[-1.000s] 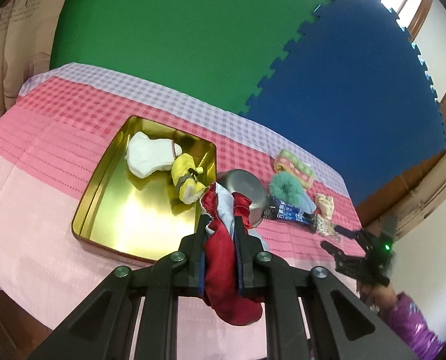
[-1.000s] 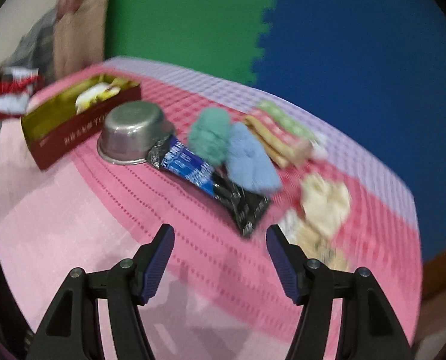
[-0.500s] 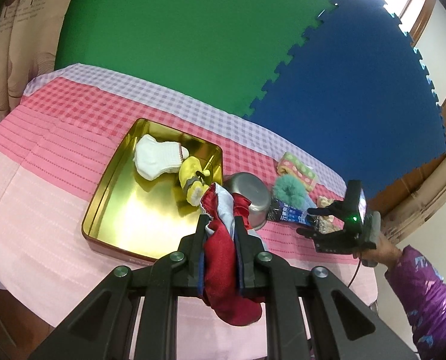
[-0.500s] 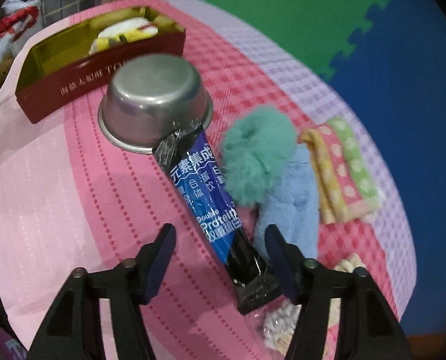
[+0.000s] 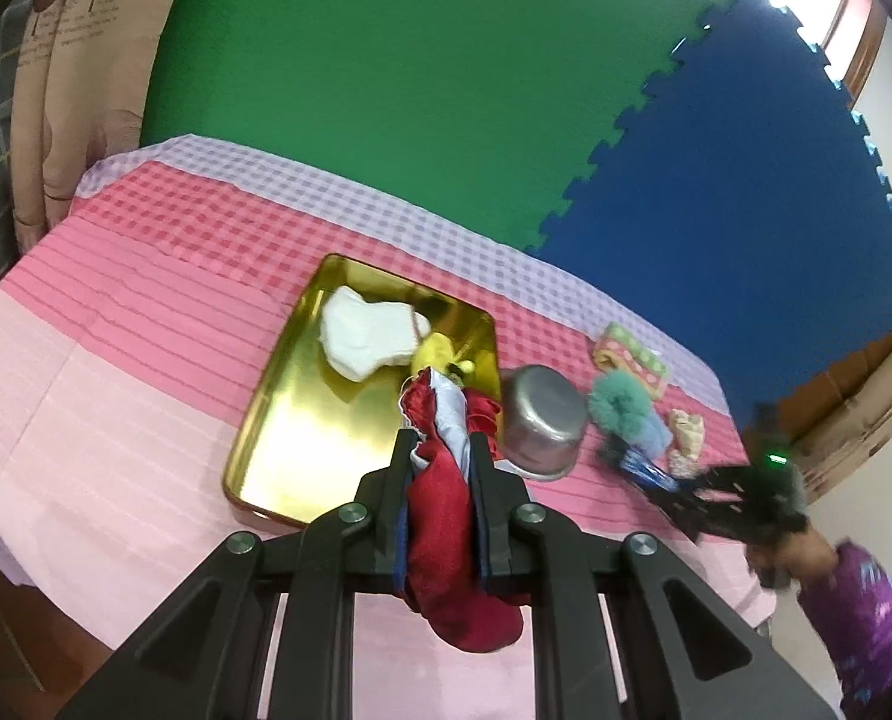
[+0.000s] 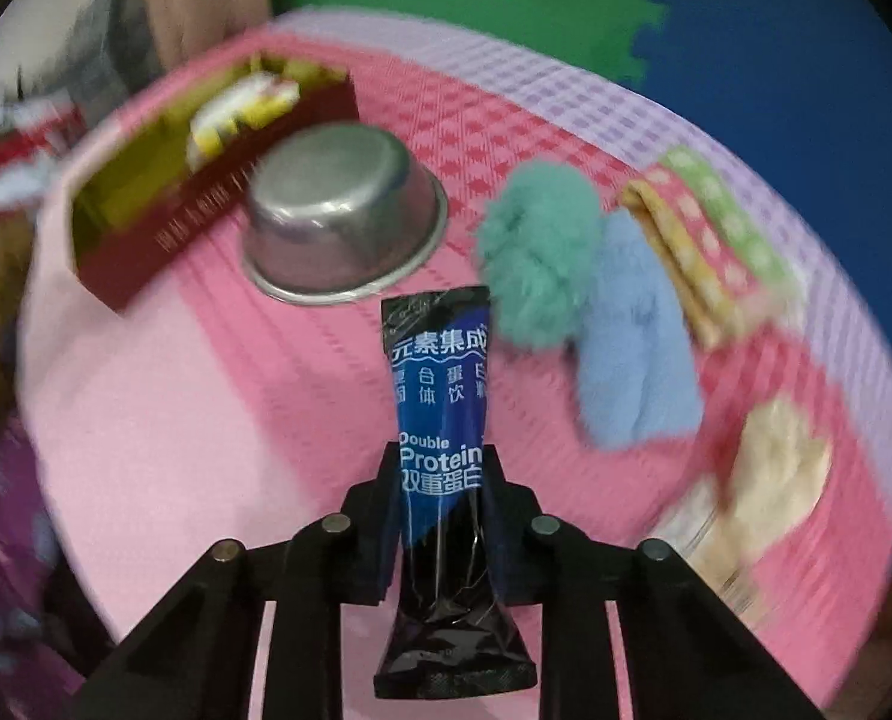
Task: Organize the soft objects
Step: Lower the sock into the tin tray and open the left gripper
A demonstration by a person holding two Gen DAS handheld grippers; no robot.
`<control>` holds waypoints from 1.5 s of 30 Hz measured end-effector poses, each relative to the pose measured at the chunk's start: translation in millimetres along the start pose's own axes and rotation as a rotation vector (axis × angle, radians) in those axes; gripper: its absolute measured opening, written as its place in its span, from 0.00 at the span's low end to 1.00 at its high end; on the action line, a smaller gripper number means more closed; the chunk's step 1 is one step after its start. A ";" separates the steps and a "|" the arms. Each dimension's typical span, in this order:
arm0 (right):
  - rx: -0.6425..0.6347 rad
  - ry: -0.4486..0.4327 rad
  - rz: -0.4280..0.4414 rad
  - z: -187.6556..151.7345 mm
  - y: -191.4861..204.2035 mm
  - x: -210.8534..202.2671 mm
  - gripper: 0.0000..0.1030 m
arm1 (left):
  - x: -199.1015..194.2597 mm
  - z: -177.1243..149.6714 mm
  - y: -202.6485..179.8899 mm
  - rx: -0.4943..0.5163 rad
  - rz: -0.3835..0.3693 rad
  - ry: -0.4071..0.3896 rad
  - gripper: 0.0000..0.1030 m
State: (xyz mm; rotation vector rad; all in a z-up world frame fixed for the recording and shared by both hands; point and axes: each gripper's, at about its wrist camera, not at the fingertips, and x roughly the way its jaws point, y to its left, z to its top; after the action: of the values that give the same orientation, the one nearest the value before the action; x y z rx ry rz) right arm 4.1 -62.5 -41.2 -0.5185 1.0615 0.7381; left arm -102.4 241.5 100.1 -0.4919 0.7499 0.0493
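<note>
My left gripper (image 5: 440, 438) is shut on a red and pale blue cloth (image 5: 446, 534), held above the near edge of the gold tray (image 5: 302, 438). A white sock (image 5: 368, 336) and a yellow soft toy (image 5: 437, 354) lie in the tray. My right gripper (image 6: 443, 456) points steeply down at the table. Its jaws are closing, and its pads press on a blue and black protein bar packet (image 6: 440, 384). Beyond the packet lie a green fluffy piece (image 6: 541, 258), a blue fluffy piece (image 6: 631, 348) and a folded striped towel (image 6: 715, 240).
An upturned steel bowl (image 6: 344, 210) stands between the tray's red wall (image 6: 164, 240) and the fluffy pieces. A cream soft item (image 6: 775, 468) lies at the right. A pink checked cloth covers the table; green and blue foam mats stand behind. A purple sleeve (image 5: 865, 618) shows at the right.
My right gripper swung down over the protein bar packet and closed on it; the packet now stands between its fingers. The left gripper drifted a little, still holding the red cloth.
</note>
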 end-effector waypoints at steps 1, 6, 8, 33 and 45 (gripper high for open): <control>0.043 -0.023 0.022 -7.1 0.7 -5.8 0.23 | 2.3 1.8 2.1 0.005 0.013 0.000 0.13; 0.278 -0.173 0.196 -47.3 13.0 -36.3 0.23 | 20.9 11.3 11.8 0.036 0.055 0.015 0.13; 0.336 -0.206 0.220 -56.9 18.5 -42.0 0.23 | 30.2 15.6 13.6 0.056 0.059 0.022 0.14; 0.566 -0.353 0.368 -76.9 43.8 -58.0 0.23 | 119.1 36.5 35.4 0.233 0.198 0.043 0.23; 0.578 -0.346 0.374 -77.6 45.5 -55.9 0.23 | 105.3 32.7 23.3 0.328 0.339 -0.053 0.63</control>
State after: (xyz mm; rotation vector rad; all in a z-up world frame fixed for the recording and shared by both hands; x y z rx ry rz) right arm -92.1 -103.1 -23.4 0.3039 0.9935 0.7666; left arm -8.9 263.1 40.9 -0.0474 0.7654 0.2499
